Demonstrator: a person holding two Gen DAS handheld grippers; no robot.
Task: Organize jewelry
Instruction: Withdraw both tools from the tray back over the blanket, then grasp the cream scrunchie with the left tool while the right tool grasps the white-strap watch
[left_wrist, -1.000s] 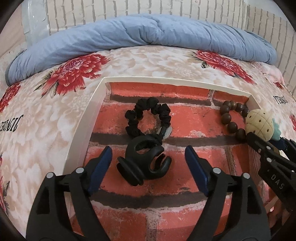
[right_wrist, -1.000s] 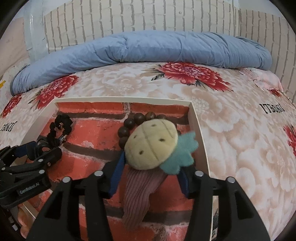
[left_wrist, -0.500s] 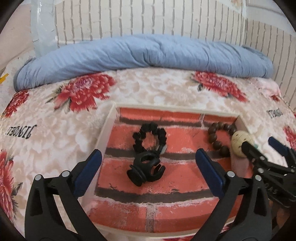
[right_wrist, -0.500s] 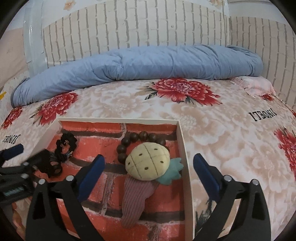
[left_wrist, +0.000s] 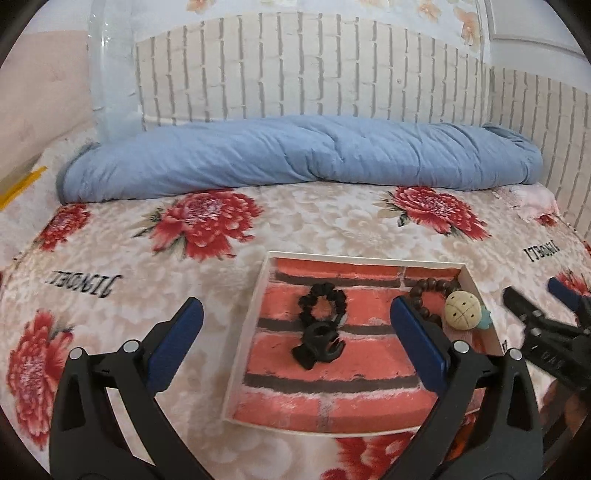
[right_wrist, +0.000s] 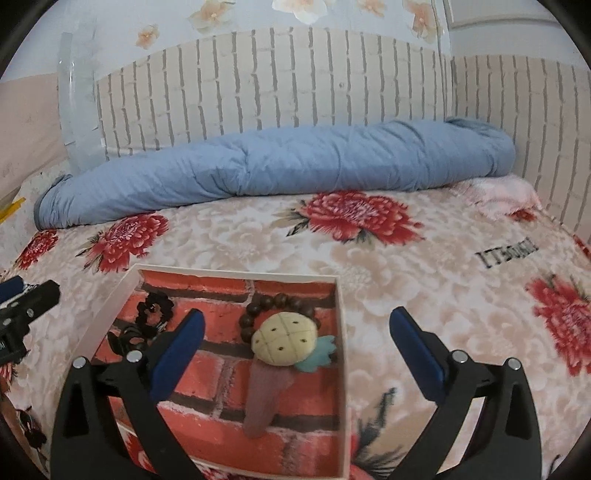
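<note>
A shallow white box (left_wrist: 246, 343) with a red brick pattern printed on its floor is sitting on the floral bedspread (left_wrist: 110, 258), filling the lower centre of the left wrist view and the lower left of the right wrist view. Inside it, a black scrunchie (left_wrist: 323, 301) is lying toward the upper left of the box, and a black claw hair clip (left_wrist: 318, 345) is resting just below it, touching or nearly touching it. At the box's upper right, a bracelet of dark brown wooden beads (right_wrist: 275, 302) is curling around the top of a plush hair clip (right_wrist: 282, 341), which is showing a cream, pineapple-like dome with stitched quarters and dark dots, teal leaves at its right and a ribbed mauve strip trailing toward the bottom of the frame.

The left gripper (left_wrist: 293, 345) is hovering over the box with its blue-padded jaws spread wide, nothing between the pads. The right gripper (right_wrist: 295, 345) is likewise gaping; its jaws have just been opening, and the plush clip is lying free in the box beyond them. A rolled blue quilt (left_wrist: 295, 158) is stretching across the upper middle, against a brick-patterned wall (left_wrist: 314, 74).
</note>
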